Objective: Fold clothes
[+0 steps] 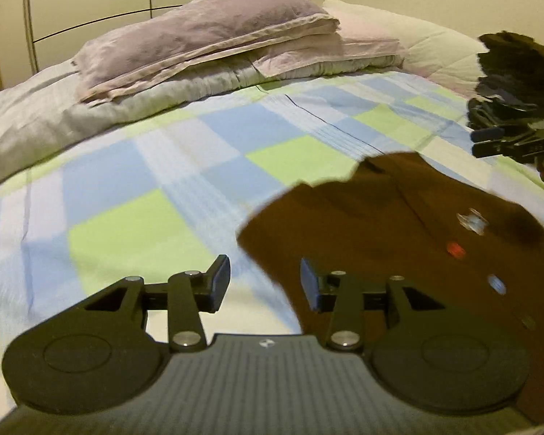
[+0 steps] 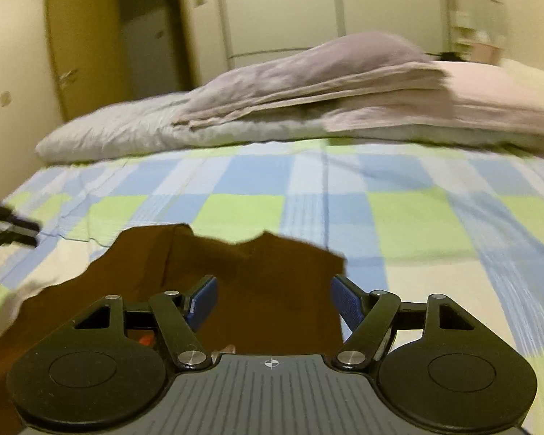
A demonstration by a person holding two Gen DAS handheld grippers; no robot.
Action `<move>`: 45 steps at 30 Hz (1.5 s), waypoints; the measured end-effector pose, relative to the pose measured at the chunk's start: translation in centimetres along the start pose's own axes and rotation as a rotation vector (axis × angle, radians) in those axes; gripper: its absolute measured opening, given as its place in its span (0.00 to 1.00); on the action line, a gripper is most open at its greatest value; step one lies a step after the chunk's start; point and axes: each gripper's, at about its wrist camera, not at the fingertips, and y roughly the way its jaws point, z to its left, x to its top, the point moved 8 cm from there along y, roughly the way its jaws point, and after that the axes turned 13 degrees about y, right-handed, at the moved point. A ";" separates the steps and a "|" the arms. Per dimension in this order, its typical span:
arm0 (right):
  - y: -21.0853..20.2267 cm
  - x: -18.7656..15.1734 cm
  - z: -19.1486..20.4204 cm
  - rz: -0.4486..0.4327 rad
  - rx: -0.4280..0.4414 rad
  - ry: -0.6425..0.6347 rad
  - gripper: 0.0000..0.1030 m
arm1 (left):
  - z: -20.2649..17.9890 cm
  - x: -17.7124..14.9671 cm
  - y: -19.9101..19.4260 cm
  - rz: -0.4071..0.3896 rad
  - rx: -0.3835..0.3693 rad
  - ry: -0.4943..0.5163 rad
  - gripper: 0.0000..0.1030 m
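**Brown garment on checked bedspread, both grippers open**

The brown garment (image 1: 417, 239) lies on the checked bedspread (image 1: 163, 181), toward the near edge of the bed. It bears small coloured prints; their detail is blurred. In the right wrist view the garment (image 2: 243, 290) shows an irregular far edge with raised folds.

The left gripper (image 1: 264, 282) has its jaws spread apart and holds nothing; its right finger sits over the garment's edge, its left finger over bare bedspread. Contact with the cloth cannot be determined.

The right gripper (image 2: 272, 301) has its jaws spread wide, with the garment visible between them; nothing is clamped.

Beyond the garment, a lilac pillow (image 1: 199, 36) rests on a folded grey quilt (image 1: 54, 119) at the head of the bed. A dark pile of clothing (image 1: 507, 69) lies at the far right.
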 end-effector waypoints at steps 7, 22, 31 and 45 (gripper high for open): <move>11.9 3.8 -3.8 0.140 0.027 -0.100 0.70 | 1.7 2.5 11.5 0.082 -0.060 0.047 0.38; 12.1 6.6 -4.4 0.033 0.045 -0.164 0.04 | 0.8 4.9 10.3 -0.029 0.015 0.174 0.04; 16.6 3.4 -5.6 0.109 -0.171 -0.240 0.37 | 2.1 2.3 10.4 0.046 0.077 0.102 0.22; -6.0 -13.7 4.3 0.186 -0.046 -0.015 0.44 | -13.7 -9.2 -6.8 0.094 -0.129 0.088 0.25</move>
